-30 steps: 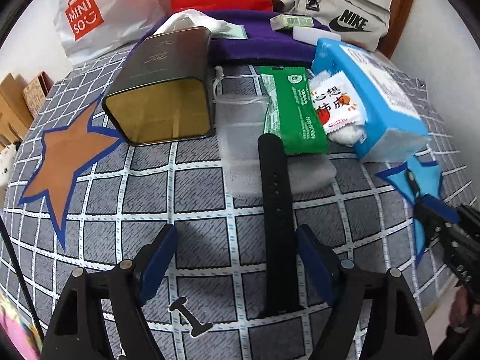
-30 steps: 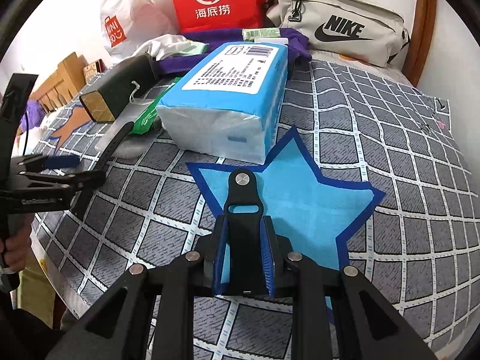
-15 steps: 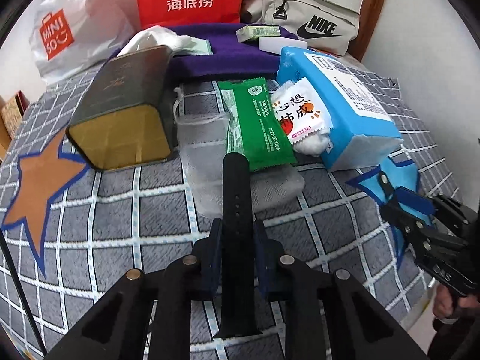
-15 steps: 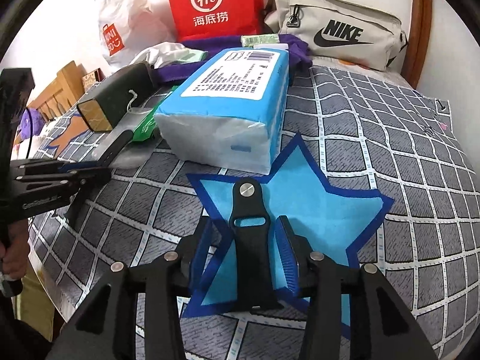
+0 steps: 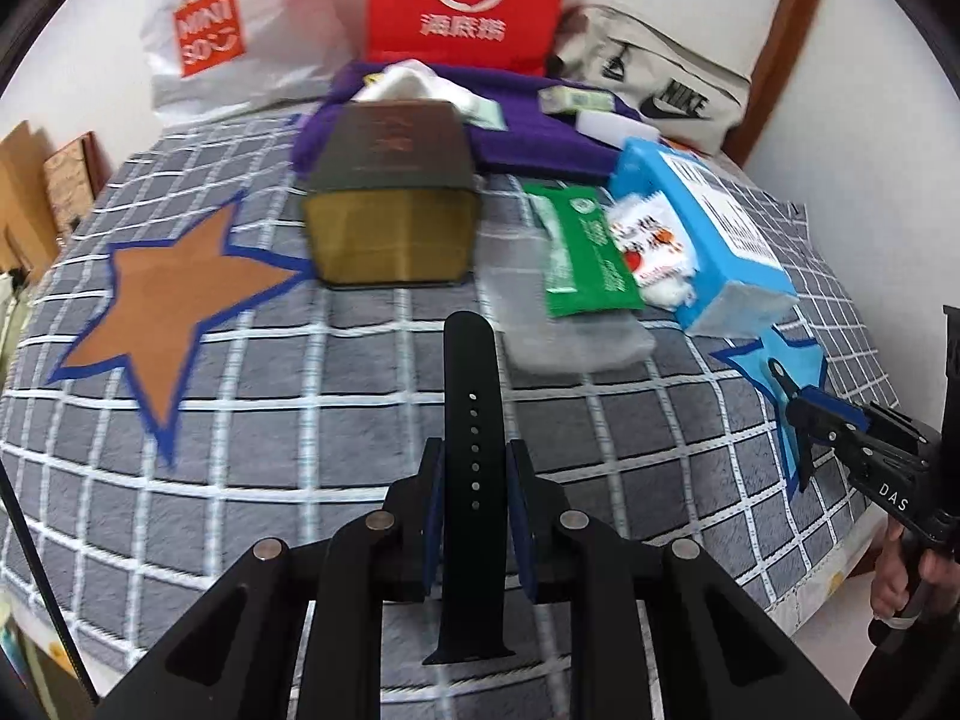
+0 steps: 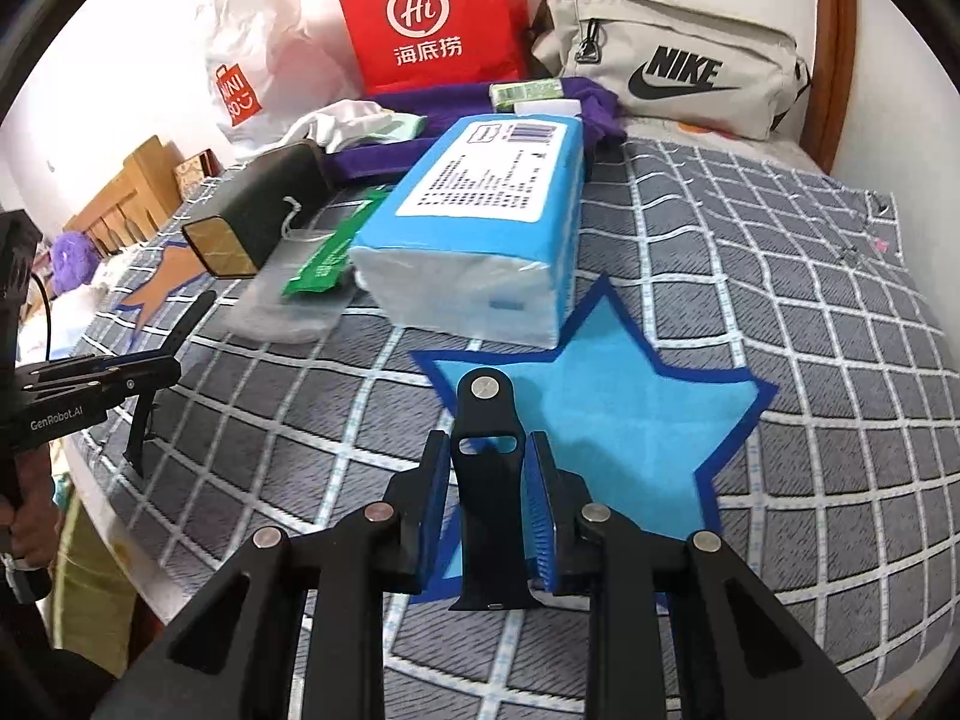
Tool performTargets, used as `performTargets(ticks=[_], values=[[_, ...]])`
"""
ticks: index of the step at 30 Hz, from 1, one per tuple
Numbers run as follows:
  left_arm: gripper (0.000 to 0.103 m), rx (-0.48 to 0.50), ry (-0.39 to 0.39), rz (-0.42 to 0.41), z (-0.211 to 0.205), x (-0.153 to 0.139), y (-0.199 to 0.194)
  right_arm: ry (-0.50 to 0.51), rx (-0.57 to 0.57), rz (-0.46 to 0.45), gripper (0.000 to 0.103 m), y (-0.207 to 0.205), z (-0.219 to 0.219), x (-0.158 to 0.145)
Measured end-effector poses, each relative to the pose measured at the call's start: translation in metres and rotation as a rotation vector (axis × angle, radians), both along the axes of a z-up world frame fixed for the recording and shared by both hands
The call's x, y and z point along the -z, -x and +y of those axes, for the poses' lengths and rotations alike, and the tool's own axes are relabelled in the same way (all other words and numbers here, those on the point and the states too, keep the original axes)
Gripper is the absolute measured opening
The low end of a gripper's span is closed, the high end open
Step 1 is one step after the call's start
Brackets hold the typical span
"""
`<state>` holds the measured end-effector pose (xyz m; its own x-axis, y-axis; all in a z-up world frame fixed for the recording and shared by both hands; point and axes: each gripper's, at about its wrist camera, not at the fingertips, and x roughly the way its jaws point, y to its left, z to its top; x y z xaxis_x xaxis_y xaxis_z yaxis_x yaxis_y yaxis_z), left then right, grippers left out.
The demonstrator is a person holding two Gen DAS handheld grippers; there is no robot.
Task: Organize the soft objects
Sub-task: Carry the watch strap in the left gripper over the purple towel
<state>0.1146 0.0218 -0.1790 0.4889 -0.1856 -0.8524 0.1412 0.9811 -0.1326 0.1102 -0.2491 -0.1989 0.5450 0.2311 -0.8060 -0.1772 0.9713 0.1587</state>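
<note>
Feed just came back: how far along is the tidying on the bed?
Nothing looks sorted yet. In hand: the left tool is shut on the long watch strap; the right tool, its jaws just closing, holds the buckle strap over the blue star. Left: tissue pack, green sachet, clear pouch.

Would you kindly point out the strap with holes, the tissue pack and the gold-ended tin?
Strap with holes (image 5: 473, 420), left wrist view, on its middle.
Tissue pack (image 6: 480, 192), right wrist view, on its label.
Tin (image 5: 390, 240), left wrist view, on its gold end.
</note>
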Motion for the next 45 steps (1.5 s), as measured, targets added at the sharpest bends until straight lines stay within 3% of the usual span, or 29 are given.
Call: performTargets(ticks=[11, 25, 45], values=[[0.019, -0.078, 0.029, -0.05, 0.032, -0.031, -0.01, 0.026, 0.028, -0.056, 0.025, -0.004, 0.006, -0.043], [0.019, -0.084, 0.035, -0.117, 0.024, -0.077, -0.057, 0.037, 0.042, -0.146, 0.026, -0.039, 0.008, -0.099], [0.019, -0.073, 0.036, -0.131, 0.025, -0.092, -0.121, 0.054, 0.007, -0.19, 0.026, -0.102, 0.025, -0.121]])
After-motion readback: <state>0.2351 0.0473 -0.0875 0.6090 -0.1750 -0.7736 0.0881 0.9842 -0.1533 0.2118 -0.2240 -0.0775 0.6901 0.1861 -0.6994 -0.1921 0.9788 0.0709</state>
